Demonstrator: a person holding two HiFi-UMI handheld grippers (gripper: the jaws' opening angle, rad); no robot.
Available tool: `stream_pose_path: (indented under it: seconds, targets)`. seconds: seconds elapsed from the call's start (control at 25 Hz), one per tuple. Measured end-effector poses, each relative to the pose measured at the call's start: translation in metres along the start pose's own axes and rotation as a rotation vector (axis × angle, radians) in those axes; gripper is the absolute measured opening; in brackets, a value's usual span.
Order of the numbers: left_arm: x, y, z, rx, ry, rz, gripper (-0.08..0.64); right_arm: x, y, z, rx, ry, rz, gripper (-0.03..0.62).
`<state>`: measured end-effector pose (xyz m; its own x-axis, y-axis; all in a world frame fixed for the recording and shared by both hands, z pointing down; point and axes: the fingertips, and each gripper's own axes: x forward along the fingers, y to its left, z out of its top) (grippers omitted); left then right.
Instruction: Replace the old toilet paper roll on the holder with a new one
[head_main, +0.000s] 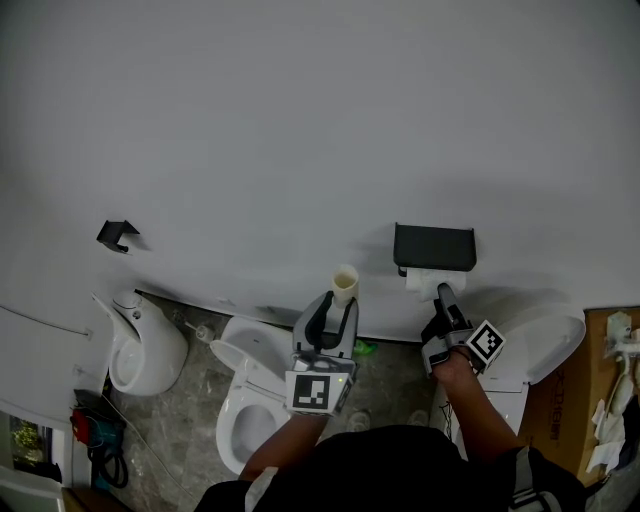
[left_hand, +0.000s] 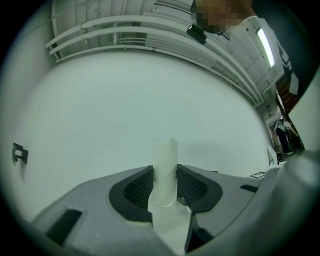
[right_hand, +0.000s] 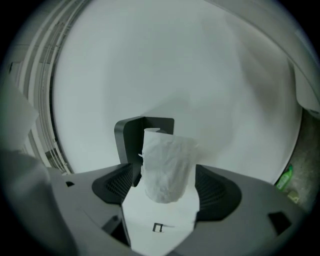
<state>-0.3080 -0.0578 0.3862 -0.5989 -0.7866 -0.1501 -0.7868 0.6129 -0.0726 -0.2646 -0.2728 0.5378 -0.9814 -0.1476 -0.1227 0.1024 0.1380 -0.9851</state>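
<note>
The old roll, a bare pale cardboard tube (head_main: 345, 283), stands upright in my left gripper (head_main: 338, 305), which is shut on it in front of the white wall. In the left gripper view the tube (left_hand: 165, 170) is pinched between both pads. The black holder (head_main: 434, 247) is fixed to the wall on the right, with the new white paper roll (head_main: 428, 283) just under its cover. My right gripper (head_main: 441, 295) reaches up to that roll. In the right gripper view the roll (right_hand: 167, 167) stands between wide jaws in front of the holder (right_hand: 135, 132), with the pads apart from it.
A white toilet bowl (head_main: 245, 400) lies below my left gripper, and a second white fixture (head_main: 145, 345) stands to the left. A small black hook (head_main: 117, 235) is on the wall. A white lid (head_main: 545, 345) and a wooden shelf (head_main: 610, 390) are at the right.
</note>
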Motion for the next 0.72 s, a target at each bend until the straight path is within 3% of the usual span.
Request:
stream_pose_path:
  seconds: [0.2, 0.36, 0.44, 0.6, 0.72]
  targets:
    - [0.005, -0.008, -0.007, -0.004, 0.015, -0.02, 0.147, -0.026, -0.009, 0.007, -0.03, 0.002, -0.031, 0.345]
    - [0.007, -0.02, -0.01, -0.01, -0.002, -0.044, 0.147, -0.045, 0.0, 0.014, -0.164, 0.021, -0.024, 0.345]
    - [0.008, -0.027, -0.009, -0.012, -0.007, -0.066, 0.147, -0.051, 0.016, 0.013, -0.334, 0.056, -0.017, 0.345]
    - [0.008, -0.033, -0.014, -0.014, 0.016, -0.085, 0.147, -0.06, 0.052, 0.003, -0.811, 0.142, -0.013, 0.344]
    - [0.007, -0.036, -0.016, -0.019, 0.026, -0.098, 0.147, -0.064, 0.071, -0.003, -1.102, 0.166, -0.029, 0.344]
